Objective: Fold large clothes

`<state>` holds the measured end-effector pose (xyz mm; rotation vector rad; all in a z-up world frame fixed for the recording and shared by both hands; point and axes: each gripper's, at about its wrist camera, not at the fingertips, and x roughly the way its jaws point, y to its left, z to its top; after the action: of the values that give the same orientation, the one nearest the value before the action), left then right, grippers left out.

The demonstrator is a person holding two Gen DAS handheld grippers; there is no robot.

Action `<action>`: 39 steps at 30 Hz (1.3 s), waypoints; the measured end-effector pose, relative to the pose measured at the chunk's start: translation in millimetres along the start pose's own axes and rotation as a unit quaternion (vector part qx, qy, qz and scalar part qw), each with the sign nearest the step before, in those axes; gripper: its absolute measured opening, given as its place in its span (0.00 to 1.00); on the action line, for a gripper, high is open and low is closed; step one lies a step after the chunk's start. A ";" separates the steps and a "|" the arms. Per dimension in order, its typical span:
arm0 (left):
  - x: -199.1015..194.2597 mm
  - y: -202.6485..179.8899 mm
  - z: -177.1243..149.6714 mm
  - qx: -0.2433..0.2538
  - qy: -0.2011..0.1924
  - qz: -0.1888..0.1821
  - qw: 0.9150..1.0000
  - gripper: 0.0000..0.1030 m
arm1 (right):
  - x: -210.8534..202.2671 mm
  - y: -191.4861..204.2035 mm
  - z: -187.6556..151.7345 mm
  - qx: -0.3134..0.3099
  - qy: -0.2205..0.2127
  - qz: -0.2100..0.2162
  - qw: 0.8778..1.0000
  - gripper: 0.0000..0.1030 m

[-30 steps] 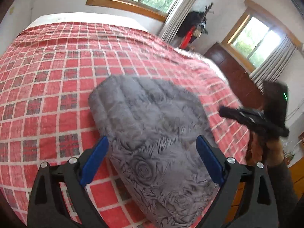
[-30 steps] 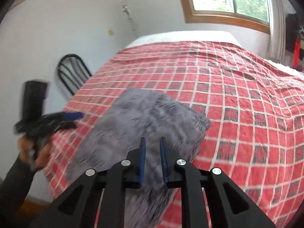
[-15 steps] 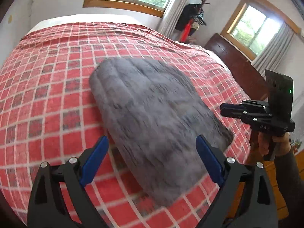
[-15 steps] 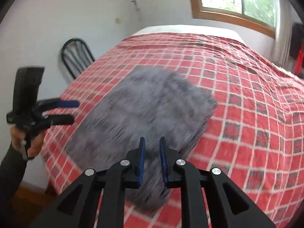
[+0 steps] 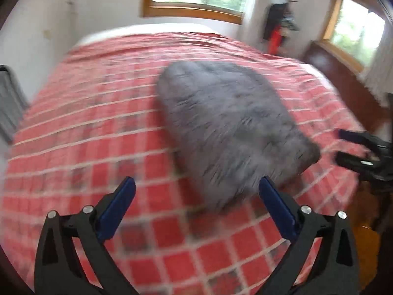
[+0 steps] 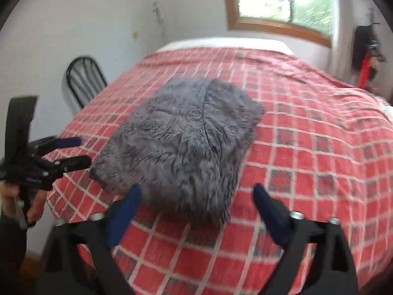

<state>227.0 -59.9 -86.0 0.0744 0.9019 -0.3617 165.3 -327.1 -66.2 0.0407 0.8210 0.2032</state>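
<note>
1. Lies folded into a thick grey bundle: fleece blanket (image 6: 181, 142), on the red checked bedspread (image 6: 319, 152) near the foot corner of the bed, a seam or fold line running along its top.
2. Hangs above the near edge of the bed, short of the bundle: left hand-held gripper (image 5: 196, 204), jaws spread wide, holding nothing.
3. Hovers just before the bundle's near edge: right hand-held gripper (image 6: 196, 211), jaws likewise spread wide and empty; seen from the other camera as a dark blur at the bed's side.
4. Looks soft, plush and bulky, probably light for its size; likely to slump and spring open if lifted by one layer only.
5. Best taken, by this judgement, at the stacked corners of the near edge, pinching all layers together.
6. Appears close to finished, though possibly one more fold to come.
7. Smeared by motion in the left view; layer count and underside hidden; garment type not certain.
8. Cut off: black chair (image 6: 83, 78) by the wall, partly behind the bed.
</note>
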 end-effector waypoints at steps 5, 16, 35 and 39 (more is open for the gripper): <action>-48.0 -17.1 -51.5 -0.012 -0.030 0.049 0.998 0.97 | -33.9 34.3 -42.5 0.012 -0.001 -0.091 0.996 0.96; -132.6 -56.7 -117.3 -0.019 -0.081 0.144 0.986 0.97 | -107.1 79.9 -91.8 0.012 -0.045 -0.132 0.990 0.96; -188.4 -71.2 -128.7 -0.038 -0.122 0.117 0.985 0.97 | -157.7 92.2 -95.8 0.018 -0.087 -0.127 0.988 0.96; -187.1 -71.7 -127.3 -0.040 -0.118 0.108 0.986 0.97 | -159.6 91.6 -94.5 0.018 -0.092 -0.127 0.988 0.96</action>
<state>1.2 -48.3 -13.3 0.0538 0.6645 -0.1283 -24.5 -272.6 -4.8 -0.0118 0.6393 -0.0545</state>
